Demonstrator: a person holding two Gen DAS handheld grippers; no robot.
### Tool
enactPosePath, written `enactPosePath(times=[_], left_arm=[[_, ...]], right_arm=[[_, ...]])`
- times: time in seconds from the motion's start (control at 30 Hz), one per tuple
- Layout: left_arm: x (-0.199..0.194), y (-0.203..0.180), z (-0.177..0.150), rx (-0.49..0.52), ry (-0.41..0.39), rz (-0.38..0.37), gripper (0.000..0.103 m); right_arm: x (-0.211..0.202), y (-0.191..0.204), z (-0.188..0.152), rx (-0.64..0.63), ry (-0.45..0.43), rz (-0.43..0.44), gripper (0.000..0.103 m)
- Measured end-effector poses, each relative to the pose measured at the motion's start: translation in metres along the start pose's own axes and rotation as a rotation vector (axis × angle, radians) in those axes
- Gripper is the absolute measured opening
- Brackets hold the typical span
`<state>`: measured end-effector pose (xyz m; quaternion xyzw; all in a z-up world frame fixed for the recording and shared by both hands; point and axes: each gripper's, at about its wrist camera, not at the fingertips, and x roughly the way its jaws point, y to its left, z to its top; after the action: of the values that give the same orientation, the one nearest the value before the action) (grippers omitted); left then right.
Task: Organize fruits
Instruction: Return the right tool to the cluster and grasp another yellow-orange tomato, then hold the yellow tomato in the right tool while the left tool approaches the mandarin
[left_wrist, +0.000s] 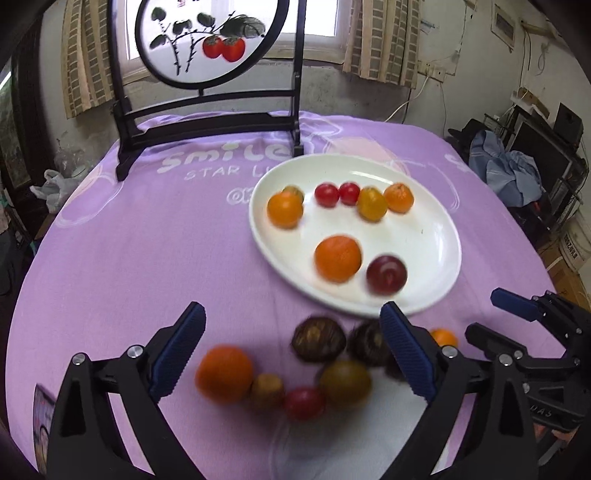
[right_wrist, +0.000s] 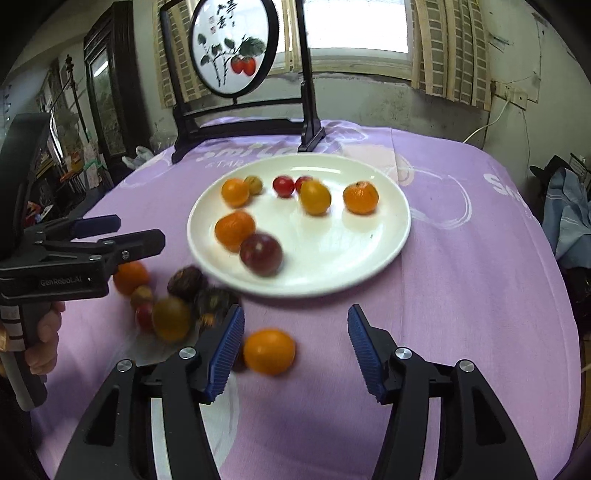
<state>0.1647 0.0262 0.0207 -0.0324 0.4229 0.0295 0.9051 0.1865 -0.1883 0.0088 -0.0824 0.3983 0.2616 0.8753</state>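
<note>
A white plate (left_wrist: 439, 236) on the purple cloth holds several fruits: oranges, two red tomatoes (left_wrist: 327, 194), a yellow one and a dark plum (left_wrist: 386, 275). It also shows in the right wrist view (right_wrist: 376, 236). A blurred pile of loose fruit lies in front of the plate: an orange (left_wrist: 224, 373), two dark brown fruits (left_wrist: 318, 339), an olive one (left_wrist: 345, 384) and a small red one. My left gripper (left_wrist: 295, 354) is open and empty above this pile. My right gripper (right_wrist: 295, 350) is open, with a loose orange (right_wrist: 269, 350) just inside its left finger.
A dark wooden stand with a round painted screen (left_wrist: 210, 40) stands at the table's far side. The purple cloth (left_wrist: 147, 240) covers the table. A white sheet (left_wrist: 369, 435) lies under the near fruit. Clutter and furniture surround the table's edges.
</note>
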Motion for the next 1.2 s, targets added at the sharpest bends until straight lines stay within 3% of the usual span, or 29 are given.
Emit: enactPosePath(times=[0.33,0.4,0.47,0.67,0.8,1.2], left_arm=[[-0.017,0.011,-0.07,0.02,0.046,0.005,0.094],[-0.016,0.012,-0.078,0.028,0.055,-0.007,0.094],[-0.013,0.015,-0.083,0.024,0.061,-0.015,0.094],[-0.006,0.027,-0.085,-0.016,0.075,-0.056,0.094],[-0.003,0.029,-0.085,-0.028,0.082,-0.067,0.094],[0.0,0.013,-0.09,0.021,0.098,-0.046,0.094]], right_arm=[[0.011,0.028,-0.036,-0.073,0.08,-0.067,0.059],[0.018,0.032,-0.039,-0.085,0.101,-0.079,0.053],[0.027,0.035,-0.039,-0.094,0.119,-0.102,0.047],[0.044,0.029,-0.028,-0.041,0.115,-0.089,0.047],[0.049,0.027,-0.024,-0.017,0.107,-0.062,0.038],[0.006,0.018,-0.045,0.024,0.052,-0.02,0.038]])
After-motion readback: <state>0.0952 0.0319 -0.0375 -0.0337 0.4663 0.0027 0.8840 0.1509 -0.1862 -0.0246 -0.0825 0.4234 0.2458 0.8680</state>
